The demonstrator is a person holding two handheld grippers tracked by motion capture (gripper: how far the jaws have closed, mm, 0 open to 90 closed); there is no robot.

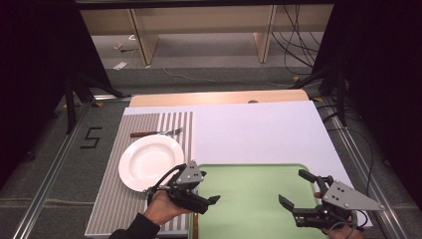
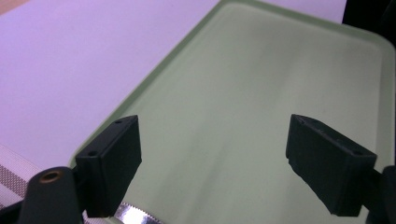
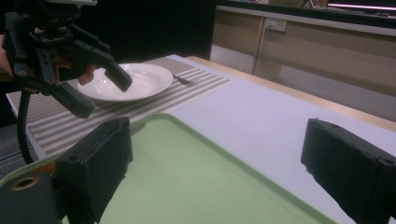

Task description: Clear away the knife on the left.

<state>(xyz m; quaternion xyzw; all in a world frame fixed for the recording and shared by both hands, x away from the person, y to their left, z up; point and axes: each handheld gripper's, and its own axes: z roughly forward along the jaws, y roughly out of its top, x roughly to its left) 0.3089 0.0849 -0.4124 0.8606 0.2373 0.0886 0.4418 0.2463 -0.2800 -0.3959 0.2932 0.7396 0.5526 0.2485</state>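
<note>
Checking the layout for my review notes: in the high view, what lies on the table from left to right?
Striped placemat → white plate → left gripper → green tray → right gripper.

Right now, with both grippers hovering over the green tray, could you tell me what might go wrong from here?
The knife lies just under the open left gripper at the tray's near left edge; a low sweep could knock it. The white plate sits close beside that gripper, so a sideways swing might bump it. The right gripper, also open, hangs over the tray's right side and could catch the rim.
</note>
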